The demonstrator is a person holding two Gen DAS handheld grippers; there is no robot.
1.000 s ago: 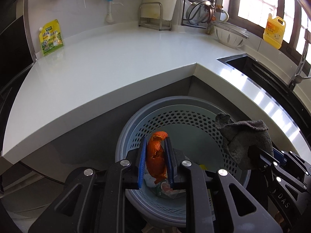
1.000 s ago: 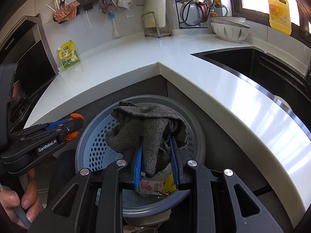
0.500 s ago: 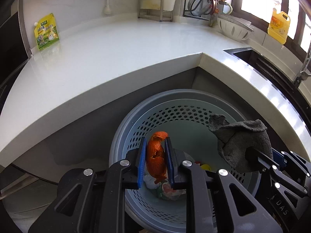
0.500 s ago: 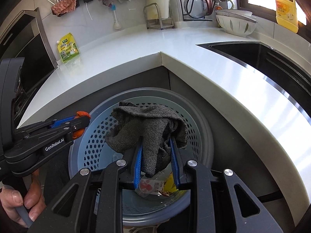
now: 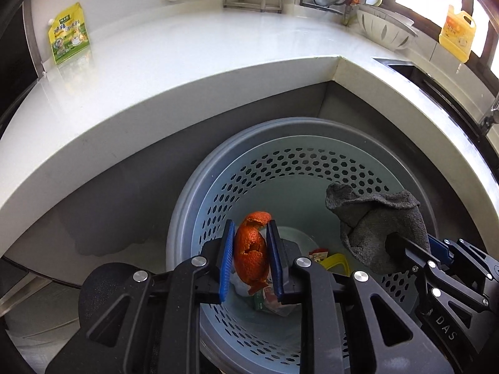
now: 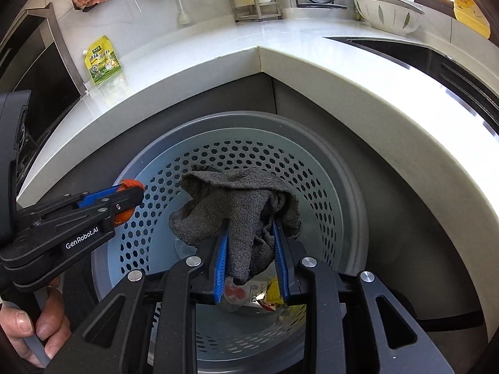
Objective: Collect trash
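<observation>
My left gripper (image 5: pixel 249 233) is shut on a piece of orange peel (image 5: pixel 251 254) and holds it over the mouth of the grey perforated trash bin (image 5: pixel 299 168). My right gripper (image 6: pixel 251 227) is shut on a crumpled grey cloth (image 6: pixel 240 212) and holds it over the same bin (image 6: pixel 343 193). The cloth also shows at the right in the left wrist view (image 5: pixel 377 221). The left gripper with the peel shows at the left in the right wrist view (image 6: pixel 124 199). Wrappers (image 5: pixel 327 258) lie at the bin's bottom.
The bin stands on the floor under the inner corner of a white counter (image 5: pixel 187 71). A yellow-green pouch (image 5: pixel 68 37) leans at the counter's back left. A white colander (image 5: pixel 383 28), a yellow bottle (image 5: pixel 457 35) and a dark sink (image 6: pixel 436 56) are at the right.
Both grippers have moved lower and closer to the bin's mouth, still holding the peel and the cloth. The bin fills more of both views.
</observation>
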